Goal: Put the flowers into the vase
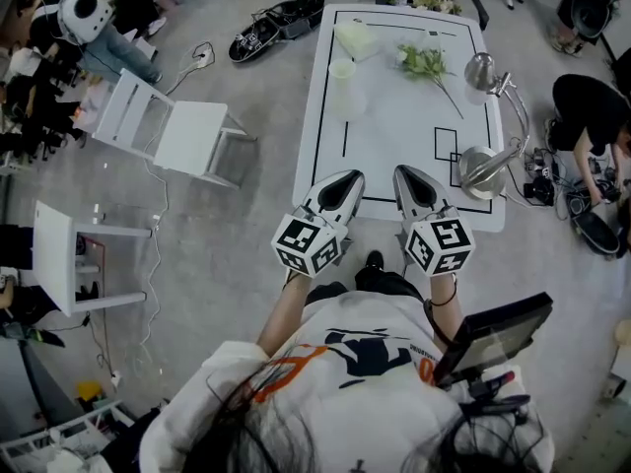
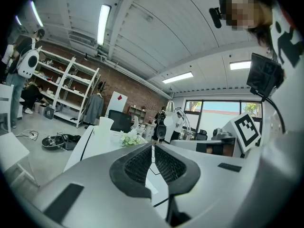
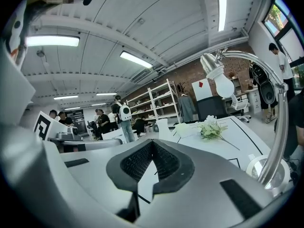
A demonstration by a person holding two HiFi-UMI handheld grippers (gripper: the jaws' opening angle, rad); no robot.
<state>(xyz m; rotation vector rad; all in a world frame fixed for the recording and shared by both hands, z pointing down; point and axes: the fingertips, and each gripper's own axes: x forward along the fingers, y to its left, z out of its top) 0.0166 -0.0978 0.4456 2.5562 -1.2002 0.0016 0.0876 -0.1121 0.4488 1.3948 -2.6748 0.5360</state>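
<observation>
Left gripper, right gripper: jaws closed, empty, at table edge; flowers, vase beyond; grey floor.

A white table with black lines drawn on its top stands on the grey floor. The fingertips of the left gripper and the right gripper reach just over its near edge. Well ahead of the left fingertips a pale vase stands upright, with a crumpled whitish thing just beyond it. Ahead of the right fingertips, near the far edge, the flowers lie flat, stem trailing back toward the fingers. A chrome desk lamp stands just right of the right fingertips, beside black marked rectangles.
</observation>
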